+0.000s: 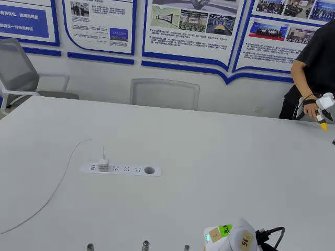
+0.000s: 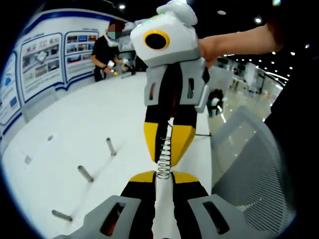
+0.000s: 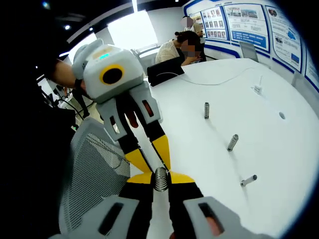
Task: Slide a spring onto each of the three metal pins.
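Evidently mid-handover: my left gripper (image 2: pixel 158 179) and right gripper (image 3: pixel 160 180) both clenched one silver coiled-wire spring (image 2: pixel 163 154).
Next called for one release, then threading it over the bare thin metal pin (image 3: pixel 247 180).

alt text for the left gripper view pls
A spring is pinched between the left gripper at the bottom and the right gripper reaching in from above, over a white table. Three metal pins stand on it at left.
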Tool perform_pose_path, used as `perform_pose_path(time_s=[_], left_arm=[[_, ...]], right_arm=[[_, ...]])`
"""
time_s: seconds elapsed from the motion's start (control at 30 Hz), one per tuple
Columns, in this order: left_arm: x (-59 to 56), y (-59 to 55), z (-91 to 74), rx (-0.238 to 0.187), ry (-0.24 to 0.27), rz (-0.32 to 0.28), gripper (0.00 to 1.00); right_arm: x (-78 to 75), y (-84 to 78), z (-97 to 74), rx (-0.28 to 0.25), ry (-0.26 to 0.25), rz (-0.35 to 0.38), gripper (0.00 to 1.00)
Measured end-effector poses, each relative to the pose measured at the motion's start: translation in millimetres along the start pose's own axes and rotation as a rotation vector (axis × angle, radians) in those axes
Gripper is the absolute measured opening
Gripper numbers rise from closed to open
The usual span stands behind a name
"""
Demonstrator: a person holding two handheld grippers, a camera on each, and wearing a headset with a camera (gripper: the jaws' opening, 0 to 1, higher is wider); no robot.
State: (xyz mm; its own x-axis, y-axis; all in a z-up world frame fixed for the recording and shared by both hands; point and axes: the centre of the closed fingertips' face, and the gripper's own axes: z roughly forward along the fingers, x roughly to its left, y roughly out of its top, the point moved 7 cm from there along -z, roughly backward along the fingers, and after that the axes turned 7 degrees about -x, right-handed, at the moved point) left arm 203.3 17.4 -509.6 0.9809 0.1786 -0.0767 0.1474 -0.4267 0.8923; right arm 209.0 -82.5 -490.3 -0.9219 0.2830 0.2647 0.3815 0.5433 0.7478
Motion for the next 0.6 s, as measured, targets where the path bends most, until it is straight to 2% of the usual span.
perform_pose_path(time_s=[0.27,0.6], left_arm=[[1.4,-4.1,-2.1,-0.005,0.016,-0.036,0.14],[3.7,-12.5,-7.1,-0.005,0.050,-0.076,0.20]], right_arm=[[-3.5,-3.6,-4.4,-0.015,-0.020,0.028,0.12],[-17.2,-16.2,-14.2,-0.016,-0.082,0.104,0.12]])
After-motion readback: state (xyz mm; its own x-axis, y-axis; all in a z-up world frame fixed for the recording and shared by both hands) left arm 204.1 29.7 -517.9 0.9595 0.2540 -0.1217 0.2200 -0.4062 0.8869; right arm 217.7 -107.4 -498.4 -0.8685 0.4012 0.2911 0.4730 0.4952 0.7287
